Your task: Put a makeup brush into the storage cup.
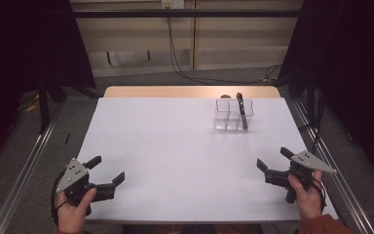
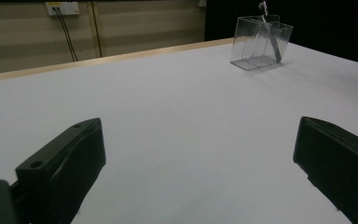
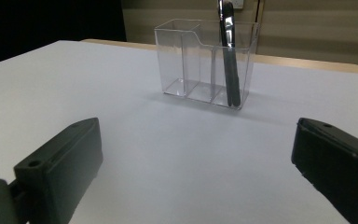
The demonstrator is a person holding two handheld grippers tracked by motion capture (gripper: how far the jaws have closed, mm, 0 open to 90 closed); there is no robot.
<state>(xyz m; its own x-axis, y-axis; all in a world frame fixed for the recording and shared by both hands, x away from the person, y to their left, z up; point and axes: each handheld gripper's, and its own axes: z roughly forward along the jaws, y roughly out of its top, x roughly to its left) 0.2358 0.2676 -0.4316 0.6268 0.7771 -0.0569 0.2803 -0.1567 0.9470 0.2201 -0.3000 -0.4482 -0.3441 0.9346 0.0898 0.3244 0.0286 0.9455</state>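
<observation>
Left claw [image 1: 108, 170] and right claw [image 1: 274, 158] released over white table [image 1: 175, 156]; dark curtains [image 1: 24, 44] flanking.

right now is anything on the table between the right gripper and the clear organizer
Nothing: the high view shows bare white table between right gripper and clear organizer.

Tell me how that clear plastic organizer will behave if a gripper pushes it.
The clear organizer looks thin-walled and nearly empty, so it is probably light and would slide on the smooth white table. The tall dark utensil leaning out above its rim may make it tip if pushed high.
</observation>
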